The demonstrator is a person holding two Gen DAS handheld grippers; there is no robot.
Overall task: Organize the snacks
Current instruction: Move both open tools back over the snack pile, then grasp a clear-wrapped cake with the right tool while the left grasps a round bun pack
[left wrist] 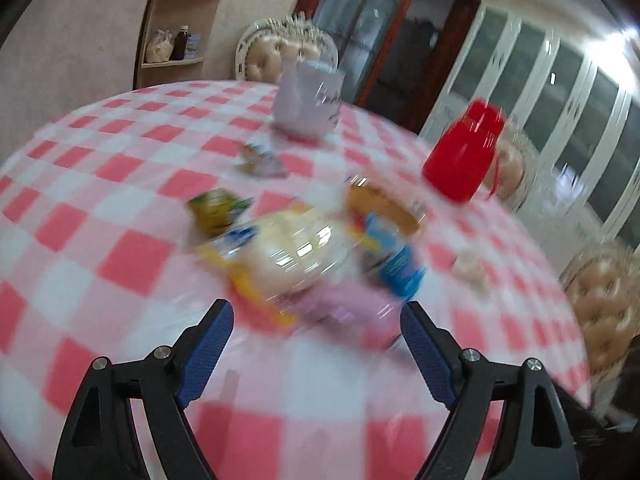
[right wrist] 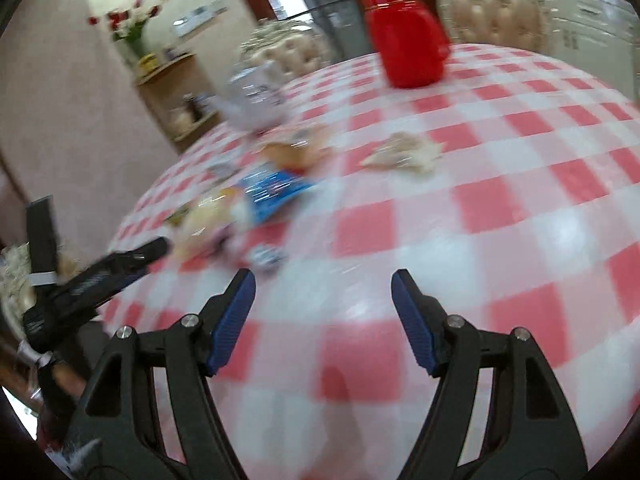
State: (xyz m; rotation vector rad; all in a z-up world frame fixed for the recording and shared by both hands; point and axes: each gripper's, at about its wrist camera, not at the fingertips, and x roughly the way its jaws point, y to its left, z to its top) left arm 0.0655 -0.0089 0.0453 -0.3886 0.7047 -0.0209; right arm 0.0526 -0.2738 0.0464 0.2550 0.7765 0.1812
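Several snack packets lie in a blurred pile on the red-and-white checked tablecloth (left wrist: pixel 132 256). In the left wrist view I see a clear bag of pale rolls (left wrist: pixel 296 256), a blue packet (left wrist: pixel 396 264), a pink packet (left wrist: pixel 344 304), a green-yellow packet (left wrist: pixel 218 210) and a brown packet (left wrist: pixel 384 208). My left gripper (left wrist: pixel 316 320) is open and empty, just in front of the pink packet. My right gripper (right wrist: pixel 323 288) is open and empty over bare cloth, right of the pile; the blue packet (right wrist: pixel 272 192) and a beige packet (right wrist: pixel 404 154) lie ahead. The left gripper's arm (right wrist: pixel 100 276) shows at the left.
A red jug (left wrist: pixel 464 152) stands at the table's far right; it also shows in the right wrist view (right wrist: pixel 404 28). A clear container (left wrist: pixel 308 100) stands at the back. Padded chairs (left wrist: pixel 604 316) ring the table. A wooden shelf (left wrist: pixel 180 28) stands against the wall.
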